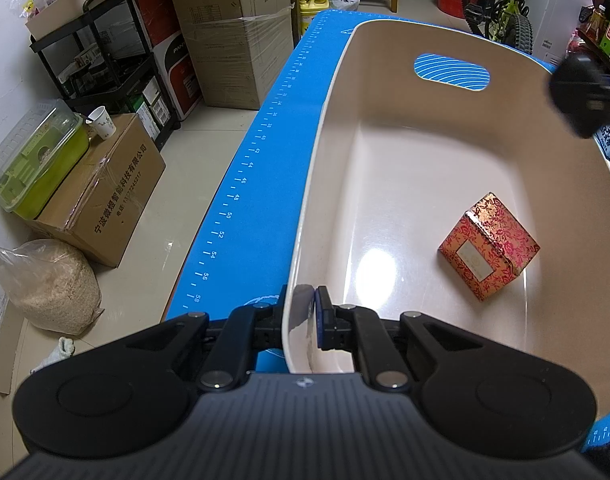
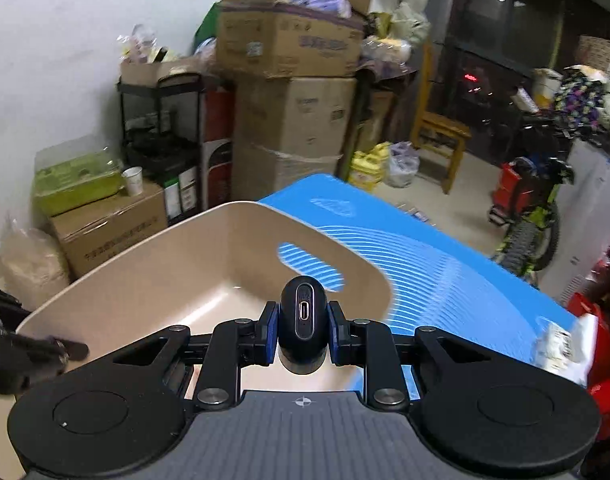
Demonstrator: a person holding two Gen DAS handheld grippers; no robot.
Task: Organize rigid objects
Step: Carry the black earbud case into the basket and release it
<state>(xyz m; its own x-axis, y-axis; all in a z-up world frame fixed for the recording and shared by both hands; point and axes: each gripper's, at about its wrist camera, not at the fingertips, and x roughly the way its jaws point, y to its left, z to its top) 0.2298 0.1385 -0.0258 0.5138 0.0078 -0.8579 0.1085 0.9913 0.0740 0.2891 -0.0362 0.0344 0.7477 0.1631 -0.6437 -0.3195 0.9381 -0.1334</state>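
A beige plastic bin (image 1: 333, 120) stands on a blue mat (image 1: 265, 152). A red-and-gold patterned box (image 1: 489, 246) lies inside it at the near right. My left gripper (image 1: 301, 320) is shut on the bin's near rim. My right gripper (image 2: 303, 336) is shut on a small black device with a USB-C port (image 2: 303, 320) and holds it above the bin (image 2: 185, 248). The right gripper shows blurred at the right edge of the left wrist view (image 1: 585, 92). The left gripper shows at the left edge of the right wrist view (image 2: 25, 352).
Cardboard boxes (image 1: 225, 28), a black shelf rack (image 1: 105, 64), a green container (image 1: 37, 160) and a sack (image 1: 49, 284) stand on the floor left of the table. A bicycle (image 1: 501, 4) and a wooden chair (image 2: 441, 136) stand beyond. White and red packages (image 2: 565, 344) lie at the mat's right.
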